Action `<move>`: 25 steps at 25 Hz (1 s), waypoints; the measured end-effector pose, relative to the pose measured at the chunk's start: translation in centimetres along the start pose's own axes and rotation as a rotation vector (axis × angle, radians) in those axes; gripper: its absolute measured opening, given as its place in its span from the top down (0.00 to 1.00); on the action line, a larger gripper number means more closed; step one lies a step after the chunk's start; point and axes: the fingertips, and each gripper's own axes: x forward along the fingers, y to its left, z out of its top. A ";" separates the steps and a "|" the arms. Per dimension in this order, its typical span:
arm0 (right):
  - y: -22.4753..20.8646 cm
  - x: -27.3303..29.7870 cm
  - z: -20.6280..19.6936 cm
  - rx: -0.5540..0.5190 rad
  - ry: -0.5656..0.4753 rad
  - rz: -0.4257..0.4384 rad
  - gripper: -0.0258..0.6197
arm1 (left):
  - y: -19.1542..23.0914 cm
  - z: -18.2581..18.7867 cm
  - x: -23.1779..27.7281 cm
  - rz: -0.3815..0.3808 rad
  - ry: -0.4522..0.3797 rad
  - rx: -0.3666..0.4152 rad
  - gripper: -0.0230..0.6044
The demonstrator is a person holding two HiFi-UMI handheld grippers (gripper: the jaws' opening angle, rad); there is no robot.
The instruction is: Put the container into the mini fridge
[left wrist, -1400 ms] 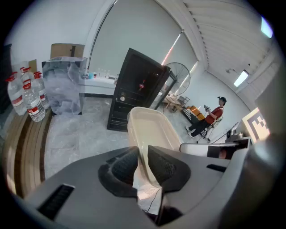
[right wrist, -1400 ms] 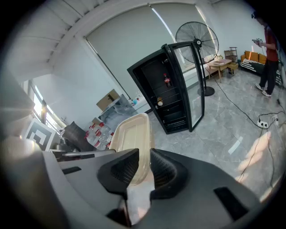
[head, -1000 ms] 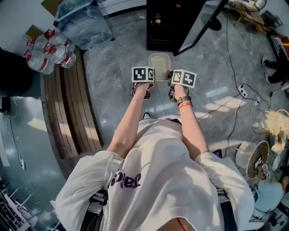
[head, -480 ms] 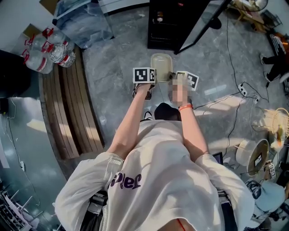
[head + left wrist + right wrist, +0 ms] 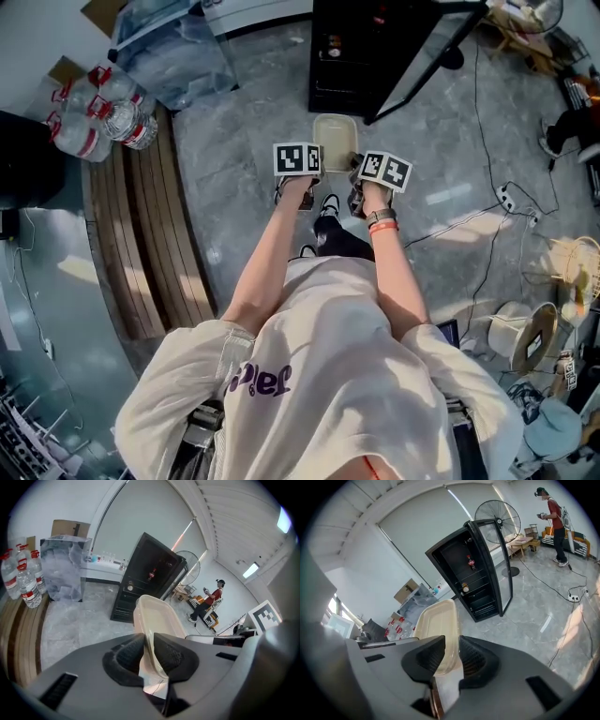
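Container (image 5: 335, 131) was just in front of the open mini fridge (image 5: 356, 56). Left gripper (image 5: 149, 651) jaws were closing on one wall; right gripper (image 5: 451, 658) jaws, narrow, pinched the other.

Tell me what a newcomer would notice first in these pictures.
The pale container stands out, held above the grey floor, with the left tool and its jaws closing on one rim and the right tool clamped on the other. Just beyond it stands the black mini fridge, its glass door swung open. Bottled water sits at far left.
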 end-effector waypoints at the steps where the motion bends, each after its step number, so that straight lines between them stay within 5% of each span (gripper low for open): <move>1: -0.1 0.6 0.9 0.007 0.000 0.005 0.80 | 0.2 0.8 0.6 0.004 -0.003 -0.003 0.86; 21: -3.4 9.5 15.9 0.093 0.016 0.060 0.79 | 0.2 14.3 11.5 0.009 -0.020 -0.104 0.85; 25: -3.9 11.4 18.0 0.090 0.030 0.065 0.80 | 0.7 15.9 13.5 0.024 0.034 -0.098 0.86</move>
